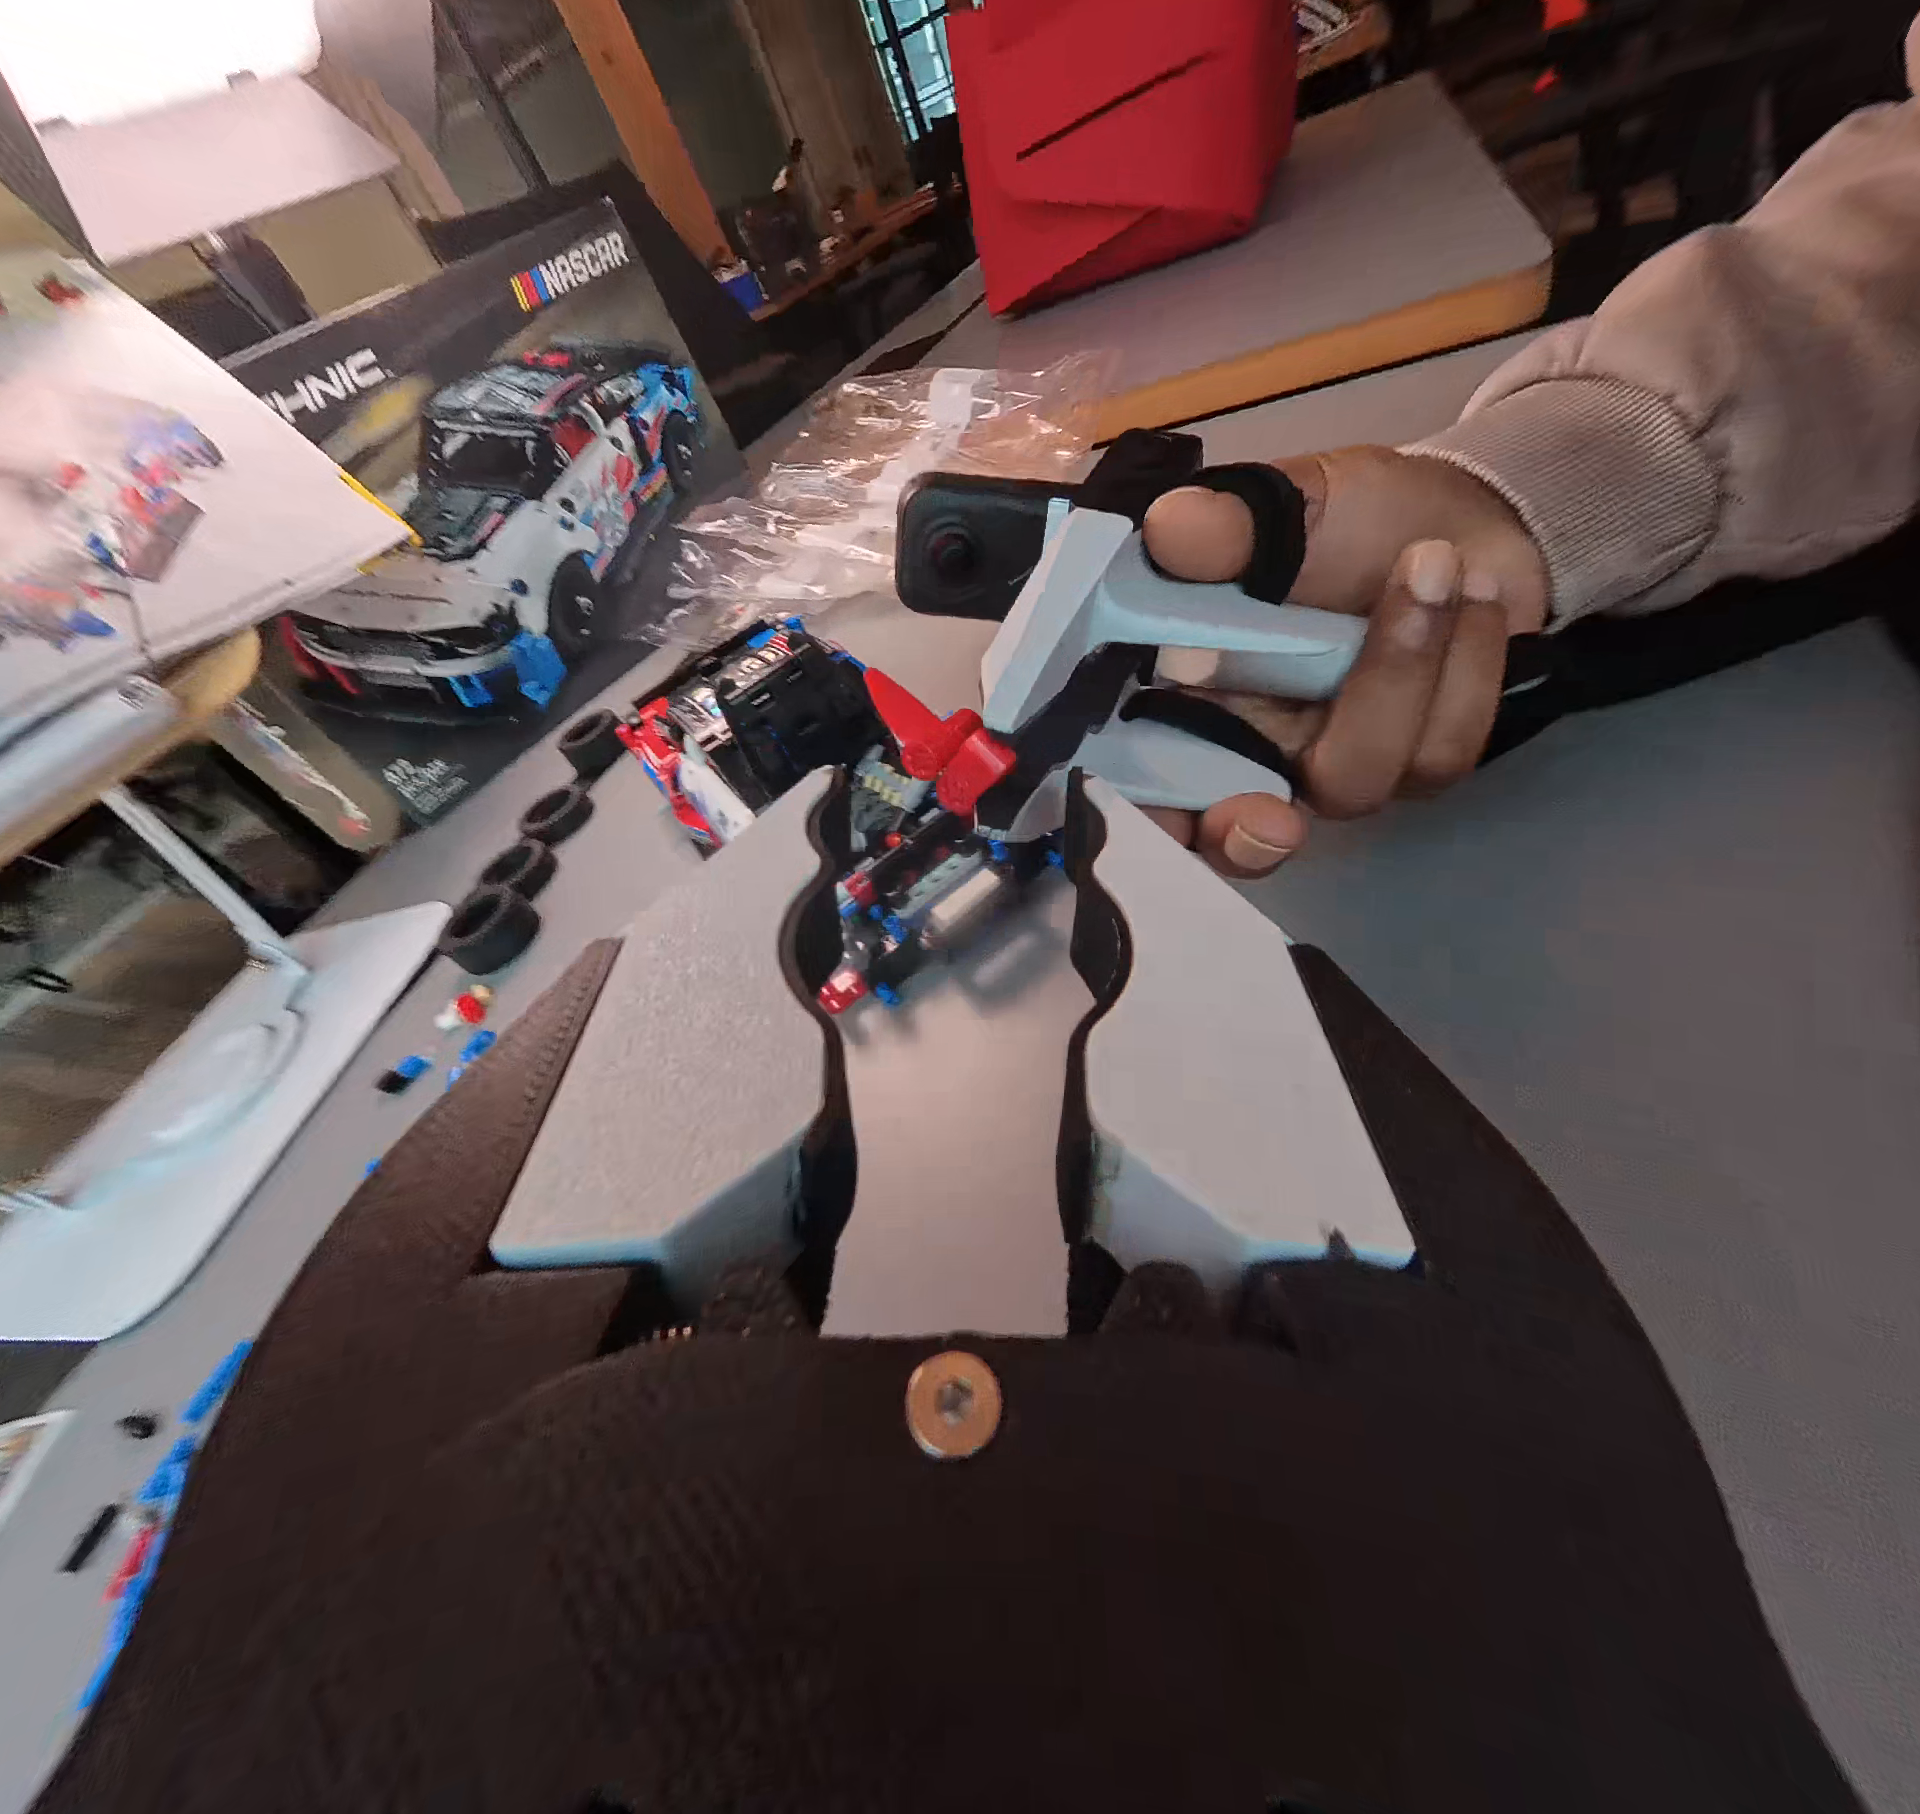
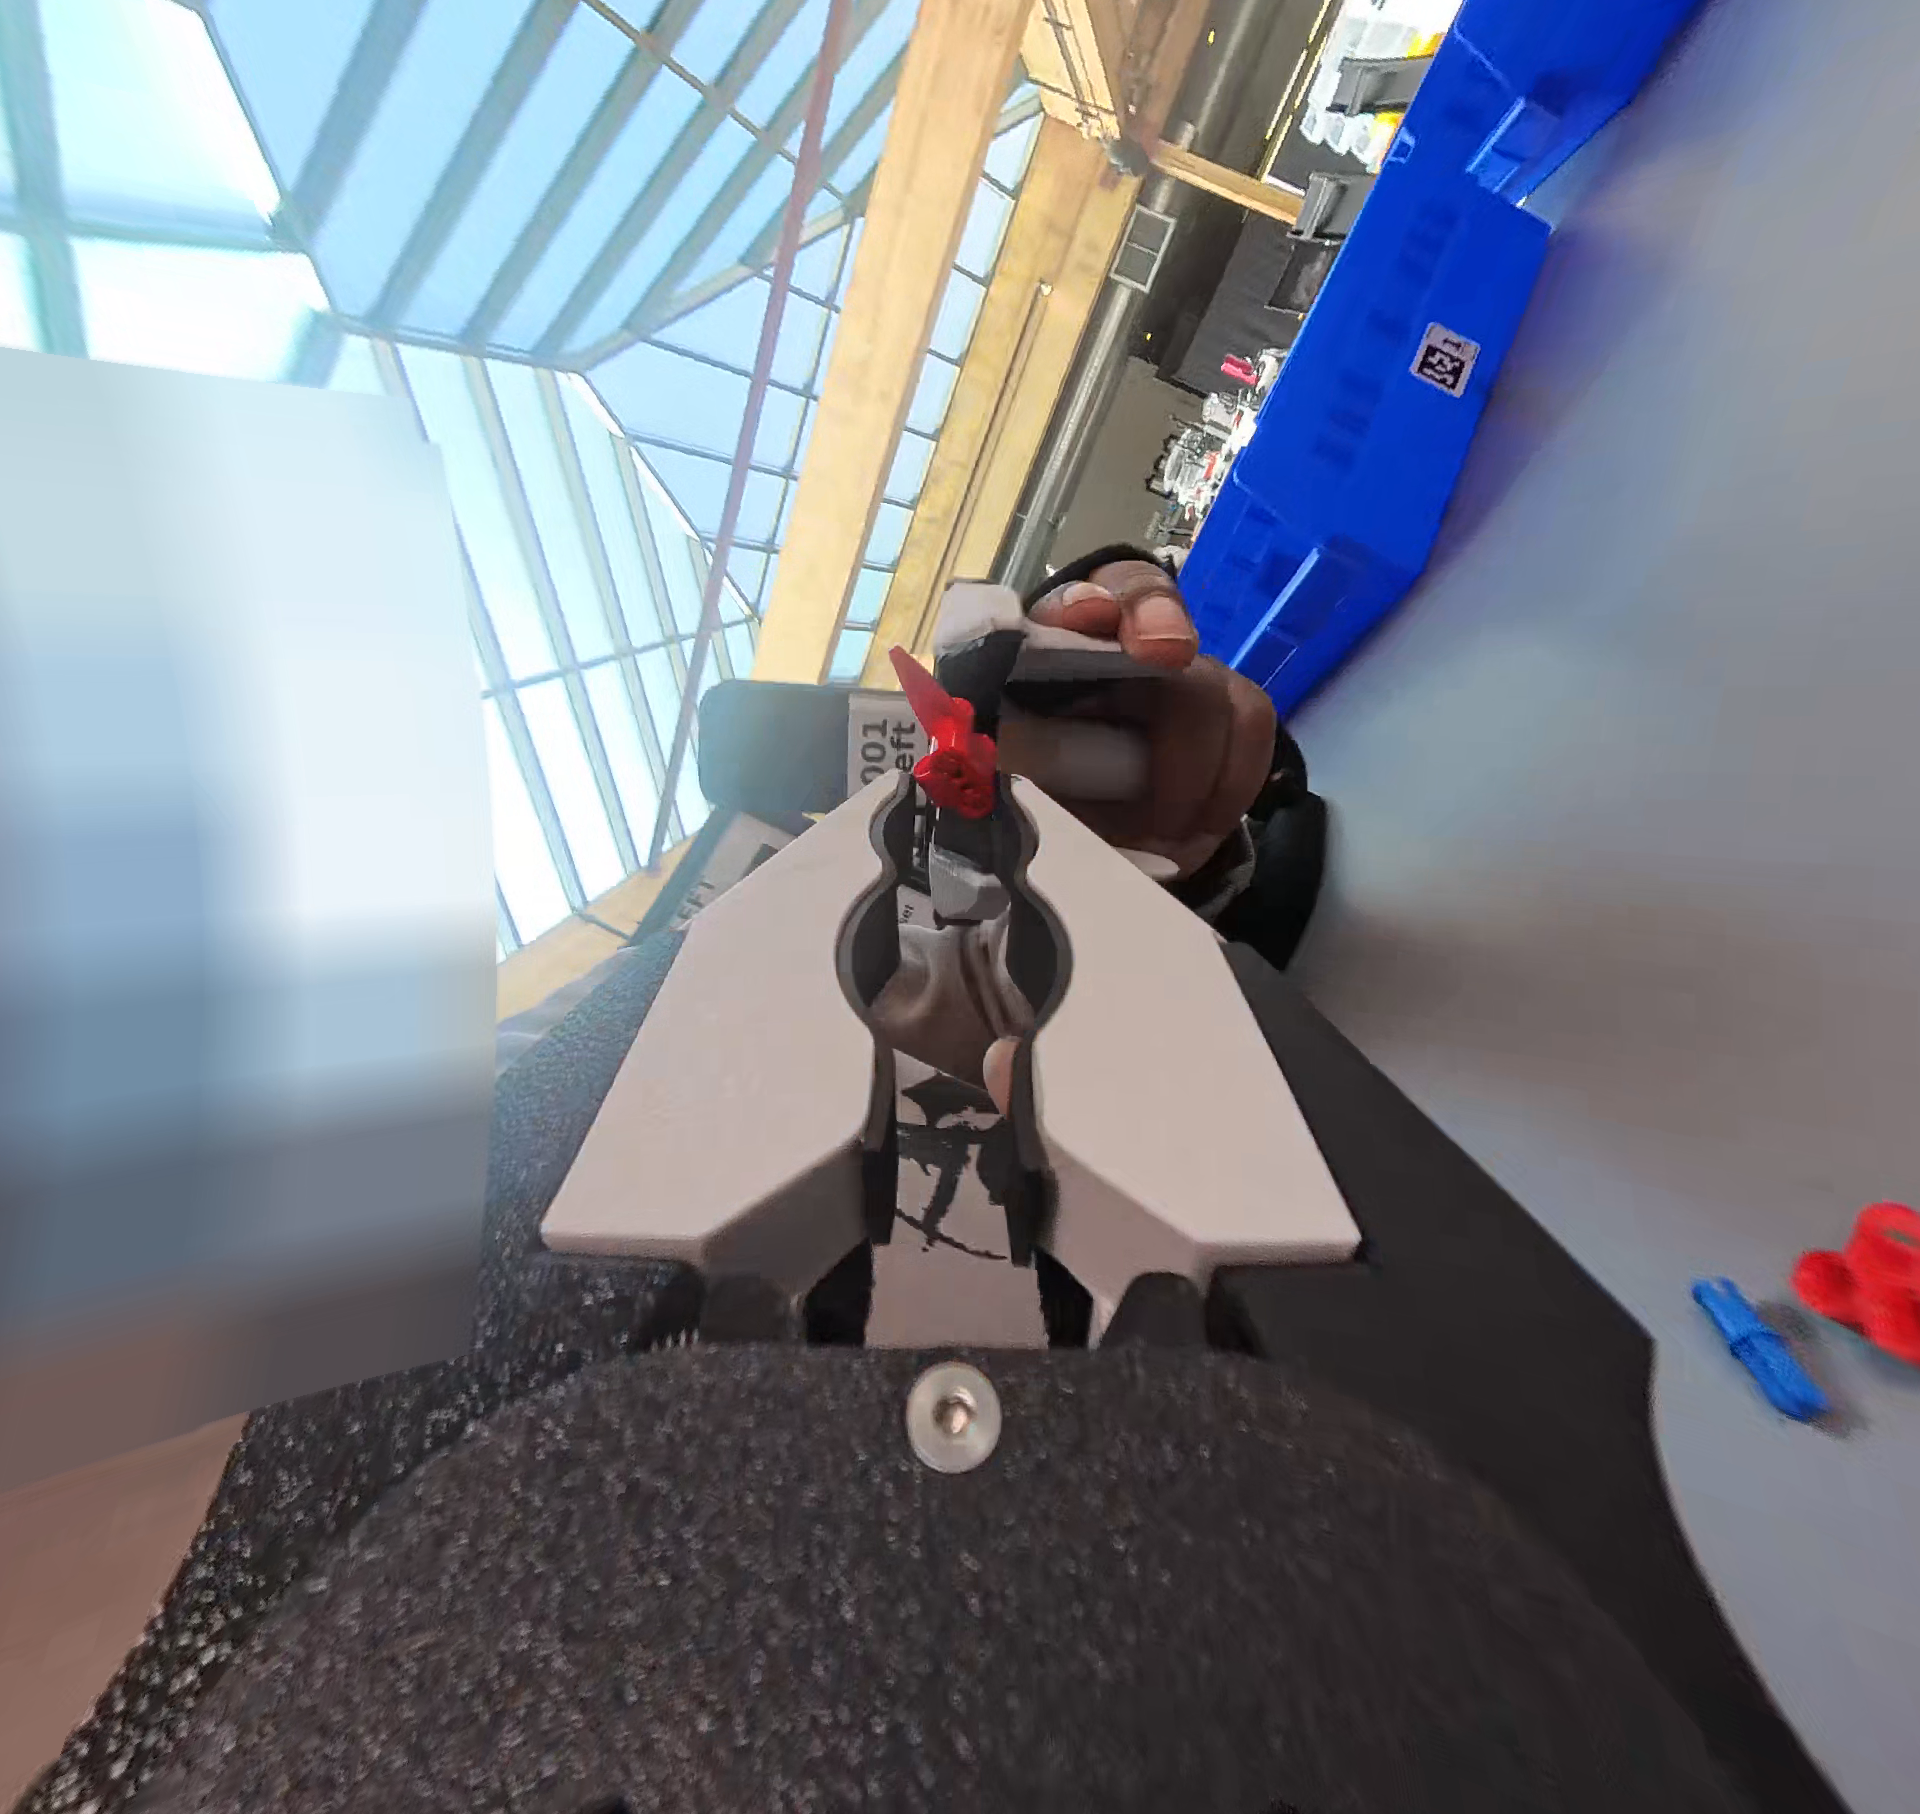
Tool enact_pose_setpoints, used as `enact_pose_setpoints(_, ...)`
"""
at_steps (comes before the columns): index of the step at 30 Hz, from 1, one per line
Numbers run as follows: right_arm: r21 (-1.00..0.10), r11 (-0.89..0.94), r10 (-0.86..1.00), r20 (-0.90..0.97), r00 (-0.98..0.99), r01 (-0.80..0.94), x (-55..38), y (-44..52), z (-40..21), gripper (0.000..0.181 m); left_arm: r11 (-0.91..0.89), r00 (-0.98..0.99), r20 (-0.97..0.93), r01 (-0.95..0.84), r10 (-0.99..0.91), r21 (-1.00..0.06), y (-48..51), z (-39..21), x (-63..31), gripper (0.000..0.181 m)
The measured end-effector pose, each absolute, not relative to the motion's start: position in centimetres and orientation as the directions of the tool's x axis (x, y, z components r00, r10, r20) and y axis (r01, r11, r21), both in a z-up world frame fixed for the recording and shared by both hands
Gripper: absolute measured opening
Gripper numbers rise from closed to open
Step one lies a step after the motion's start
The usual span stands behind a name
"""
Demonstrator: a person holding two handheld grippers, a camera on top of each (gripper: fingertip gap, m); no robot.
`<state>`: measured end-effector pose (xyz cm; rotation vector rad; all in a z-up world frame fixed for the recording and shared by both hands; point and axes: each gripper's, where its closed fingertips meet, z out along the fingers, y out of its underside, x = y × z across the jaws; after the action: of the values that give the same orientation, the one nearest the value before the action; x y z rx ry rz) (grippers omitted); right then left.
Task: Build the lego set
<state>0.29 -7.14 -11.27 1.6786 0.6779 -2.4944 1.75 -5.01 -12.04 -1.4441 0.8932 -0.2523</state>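
A grey table (image 1: 1558,1089) is seen under the widely parted, empty left gripper (image 1: 951,808), which half hides a part-built lego chassis (image 1: 914,891), while a small red lego piece (image 1: 951,741) is pinched at the narrowly closed right gripper (image 2: 953,808).

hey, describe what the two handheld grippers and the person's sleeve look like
Each gripper, left and right, has two flat pale grey fingers with wavy black-lined inner edges, on a rough black body with a silver screw. The right one's handle is pale grey with black finger straps and a black camera. The sleeve is beige with a ribbed cuff.
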Motion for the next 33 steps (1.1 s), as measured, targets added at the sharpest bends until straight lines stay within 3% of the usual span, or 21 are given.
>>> enact_pose_setpoints(2, -0.266, -0.926, 0.140, -0.901, -0.410, 0.269, 0.1, -7.2, -11.1, 0.011, 0.223, 0.651, -0.449, -0.403, -0.612, -0.888, -5.3, -11.8, 1.9, 0.026)
enact_pose_setpoints(4, -0.213, -0.939, 0.083, -0.902, -0.424, 0.269, 0.1, -7.2, -10.9, 0.011, 0.239, 0.650, -0.467, -0.412, -0.600, -0.879, -5.4, -11.6, 1.8, 0.027)
enact_pose_setpoints(6, -0.227, -0.931, 0.088, -0.900, -0.427, 0.286, 0.2, -7.4, -10.8, 0.011, 0.233, 0.648, -0.445, -0.389, -0.618, -0.891, -5.6, -11.5, 1.9, 0.025)
enact_pose_setpoints(15, -0.439, -0.785, 0.297, -0.886, -0.357, 0.437, 1.2, -8.2, -13.6, 0.014, 0.206, 0.554, -0.419, -0.406, -0.719, -0.890, -6.6, -13.5, 2.5, 0.018)
enact_pose_setpoints(22, -0.793, -0.507, 0.738, -0.602, -0.307, 0.337, 1.9, -5.6, -14.4, 0.024, -0.032, 0.461, -0.139, -0.344, -0.876, -0.939, -7.8, -16.3, 2.1, 0.018)
enact_pose_setpoints(26, -0.768, -0.459, 0.731, -0.612, -0.302, 0.447, 1.9, -7.3, -16.4, 0.019, -0.038, 0.404, -0.137, -0.396, -0.904, -0.917, -8.5, -17.7, 3.1, 0.018)
enact_pose_setpoints(28, -0.754, -0.467, 0.715, -0.629, -0.304, 0.463, 1.8, -7.8, -16.8, 0.007, -0.030, 0.392, -0.147, -0.411, -0.908, -0.911, -8.7, -17.9, 3.4, 0.018)
enact_pose_setpoints(33, -0.719, -0.544, 0.658, -0.686, -0.311, 0.434, 1.8, -7.4, -15.8, 0.001, -0.032, 0.420, -0.127, -0.351, -0.898, -0.936, -8.4, -16.9, 3.3, 0.018)
